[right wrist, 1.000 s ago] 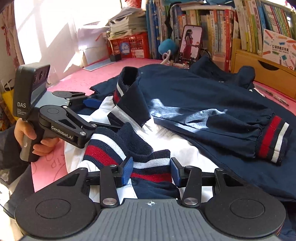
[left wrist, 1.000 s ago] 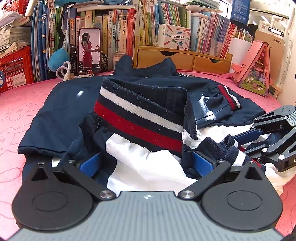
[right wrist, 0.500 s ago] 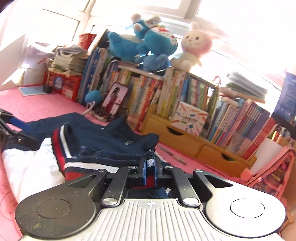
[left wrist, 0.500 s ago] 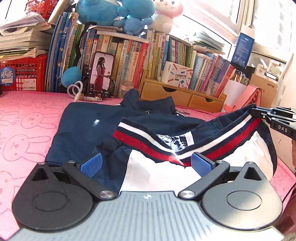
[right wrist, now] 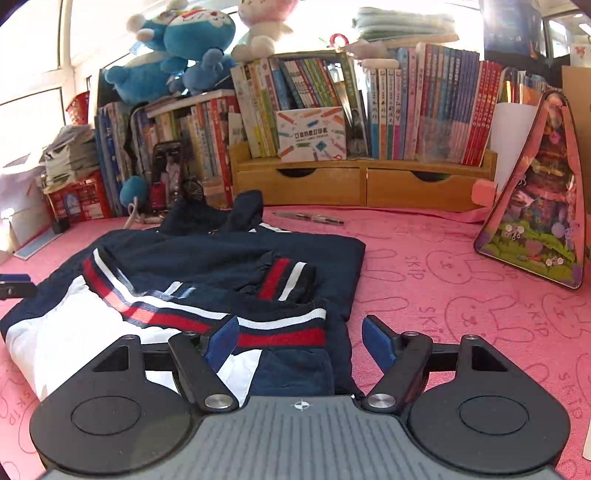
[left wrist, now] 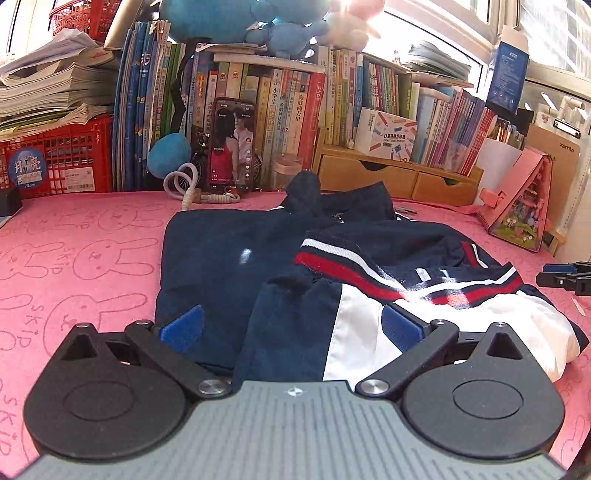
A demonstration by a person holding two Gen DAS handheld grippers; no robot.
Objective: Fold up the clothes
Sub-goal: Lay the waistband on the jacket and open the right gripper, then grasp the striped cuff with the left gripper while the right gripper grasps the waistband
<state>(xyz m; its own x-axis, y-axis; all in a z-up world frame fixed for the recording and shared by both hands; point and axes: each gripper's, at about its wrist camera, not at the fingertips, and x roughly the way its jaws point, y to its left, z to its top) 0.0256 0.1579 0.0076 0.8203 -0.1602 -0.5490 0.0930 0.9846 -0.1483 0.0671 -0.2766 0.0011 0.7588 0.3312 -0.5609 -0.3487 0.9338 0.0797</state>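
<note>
light: bright daylight from windows point(left wrist: 546, 33) behind the shelves | glare: blown-out top, sheen on jacket point(left wrist: 424, 288) | focus: sharp, no blur | distortion: strong fisheye bending, dark corners

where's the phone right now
The phone stands upright against the row of books at the back of the pink mat, left of centre in the left wrist view, beyond the navy jacket.

Two low wrist views, close over one jacket point(left wrist: 229, 258), facing the bookshelf point(right wrist: 406, 110)
</note>
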